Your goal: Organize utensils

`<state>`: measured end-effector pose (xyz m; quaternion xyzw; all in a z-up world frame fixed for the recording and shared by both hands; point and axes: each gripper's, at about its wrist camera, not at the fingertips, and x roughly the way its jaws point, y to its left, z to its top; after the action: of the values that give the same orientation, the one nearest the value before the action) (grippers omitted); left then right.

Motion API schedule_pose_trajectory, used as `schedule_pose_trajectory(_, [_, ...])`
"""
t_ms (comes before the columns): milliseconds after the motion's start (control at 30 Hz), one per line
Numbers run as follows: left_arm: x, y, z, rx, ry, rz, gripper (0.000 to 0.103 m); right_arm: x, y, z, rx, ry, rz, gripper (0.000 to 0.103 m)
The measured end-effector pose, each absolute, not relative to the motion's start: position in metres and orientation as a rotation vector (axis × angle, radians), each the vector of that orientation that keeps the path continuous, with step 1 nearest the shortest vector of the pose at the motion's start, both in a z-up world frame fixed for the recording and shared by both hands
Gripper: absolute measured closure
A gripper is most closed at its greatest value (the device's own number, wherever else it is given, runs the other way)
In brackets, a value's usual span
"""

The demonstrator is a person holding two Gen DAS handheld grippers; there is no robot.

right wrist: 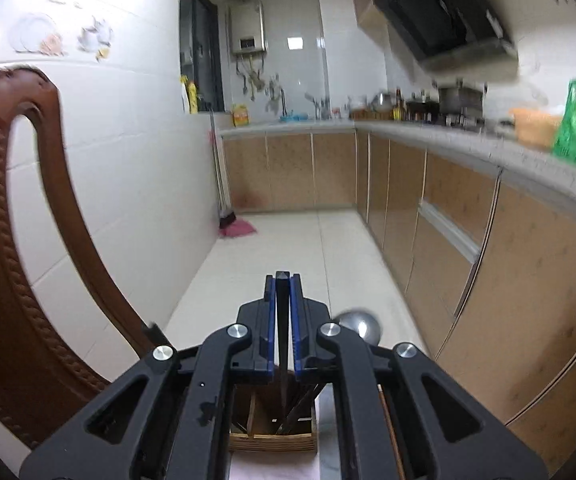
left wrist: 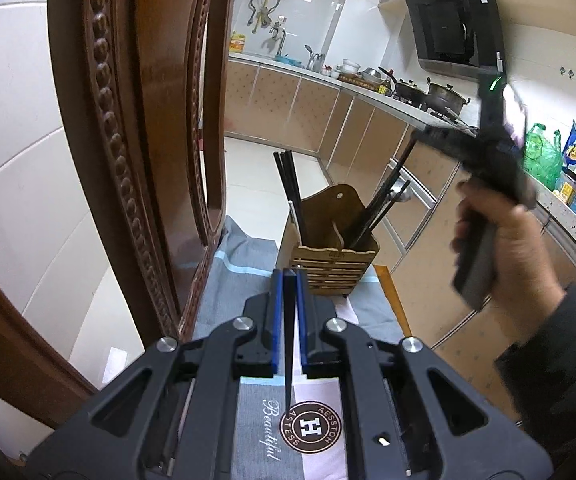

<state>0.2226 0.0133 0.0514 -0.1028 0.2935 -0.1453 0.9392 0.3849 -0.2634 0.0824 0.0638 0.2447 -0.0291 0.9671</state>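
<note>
Your left claw [left wrist: 289, 280] pinches one black chopstick [left wrist: 289, 344] over the towel-covered tabletop [left wrist: 248, 412], the wooden holder [left wrist: 329, 258] just beyond. Your right claw [right wrist: 282, 282] clamps another chopstick [right wrist: 282, 320] above that holder; a carved chair back [left wrist: 128, 120] crowds the left.

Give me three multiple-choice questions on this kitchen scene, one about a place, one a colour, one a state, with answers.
1. Where does the slatted wooden utensil holder stand?
A. on the grey cloth
B. on the floor
C. in the sink

2. What colour are the left tool pads?
A. red
B. blue
C. green

3. What is the right tool doing?
A. open, empty
B. shut on a spoon
C. shut on a black chopstick

Answers: 1 A, the grey cloth lies under it; 2 B, blue strips line both fingers; 3 C, a black chopstick sits pinched between its pads.
</note>
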Motion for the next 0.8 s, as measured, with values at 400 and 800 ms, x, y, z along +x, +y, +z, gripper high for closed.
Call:
schedule_pose_trajectory(400, [0.228,0.008,0.043,-0.232,0.597,-0.26,0.097,0.234,-0.33,0.006,0.406,0.39,-0.069,0.01])
schedule_pose_trajectory(800, [0.275,-0.022,0.128,-0.226,0.514,-0.253,0.097,0.197,-0.371,-0.061,0.522,0.525,-0.09,0.01])
